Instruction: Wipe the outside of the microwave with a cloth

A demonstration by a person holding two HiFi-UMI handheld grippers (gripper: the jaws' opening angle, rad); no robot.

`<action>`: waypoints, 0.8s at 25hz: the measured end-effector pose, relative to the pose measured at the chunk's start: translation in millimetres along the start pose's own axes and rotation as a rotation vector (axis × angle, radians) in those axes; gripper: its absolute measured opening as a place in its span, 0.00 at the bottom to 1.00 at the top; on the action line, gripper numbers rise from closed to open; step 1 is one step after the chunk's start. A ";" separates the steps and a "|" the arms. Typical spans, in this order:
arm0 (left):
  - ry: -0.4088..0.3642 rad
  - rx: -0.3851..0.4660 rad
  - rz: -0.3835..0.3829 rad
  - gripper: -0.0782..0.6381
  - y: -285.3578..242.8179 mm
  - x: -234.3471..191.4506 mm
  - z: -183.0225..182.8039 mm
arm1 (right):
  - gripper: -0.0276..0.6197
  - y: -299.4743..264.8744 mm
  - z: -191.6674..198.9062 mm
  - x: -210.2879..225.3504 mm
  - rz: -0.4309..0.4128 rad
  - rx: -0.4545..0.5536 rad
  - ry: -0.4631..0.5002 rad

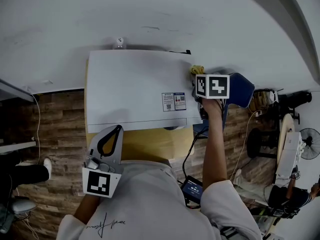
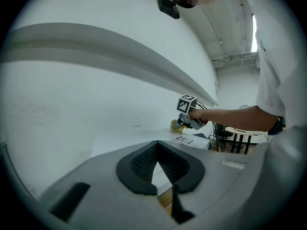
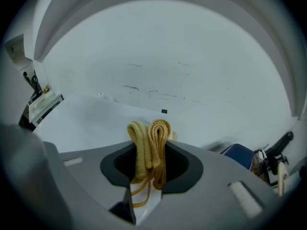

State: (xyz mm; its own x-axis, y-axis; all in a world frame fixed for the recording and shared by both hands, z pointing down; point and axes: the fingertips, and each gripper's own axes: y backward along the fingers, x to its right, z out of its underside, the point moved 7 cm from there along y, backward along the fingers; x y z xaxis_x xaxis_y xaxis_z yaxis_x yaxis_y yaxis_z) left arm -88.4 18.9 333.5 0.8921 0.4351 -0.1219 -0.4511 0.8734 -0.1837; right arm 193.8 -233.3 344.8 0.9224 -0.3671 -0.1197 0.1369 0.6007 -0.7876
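Note:
The white microwave [image 1: 135, 89] is seen from above, with a label [image 1: 173, 101] near its front right. My right gripper [image 1: 198, 75] is at the top's rear right corner, shut on a folded yellow cloth [image 1: 196, 69] that rests on the top. In the right gripper view the cloth [image 3: 154, 135] stands bunched between the jaws of the right gripper [image 3: 148, 159], over the white top [image 3: 81, 123]. My left gripper [image 1: 118, 129] hangs at the front left edge, shut and holding nothing. From the left gripper view, the left gripper [image 2: 157, 146] looks across the top [image 2: 124, 139] toward the right gripper [image 2: 184, 123].
The microwave stands on a yellow-brown cabinet [image 1: 150, 144] against a white wall. A blue chair [image 1: 241, 89], a round table [image 1: 285, 129] and a fan [image 1: 310, 144] stand to the right on the wood floor. Another person [image 1: 282, 196] sits at the lower right. A cable runs to a small device [image 1: 192, 188].

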 end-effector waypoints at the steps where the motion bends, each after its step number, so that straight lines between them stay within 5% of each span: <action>1: -0.002 0.000 -0.003 0.10 0.3 -0.4 0.2 | 0.23 0.0 -0.8 -3.6 -0.004 0.001 0.005; 20: -0.018 0.003 -0.046 0.10 14.8 -12.1 -0.6 | 0.23 -1.6 -18.5 -73.4 -0.132 0.022 0.029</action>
State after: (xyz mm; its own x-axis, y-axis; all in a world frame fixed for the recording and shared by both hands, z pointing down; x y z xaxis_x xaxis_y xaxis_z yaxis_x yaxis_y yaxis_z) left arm -105.8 26.4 331.7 0.9123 0.3983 -0.0958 -0.4095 0.8931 -0.1862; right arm 119.2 -220.4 343.7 0.8849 -0.4645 -0.0336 0.2647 0.5610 -0.7844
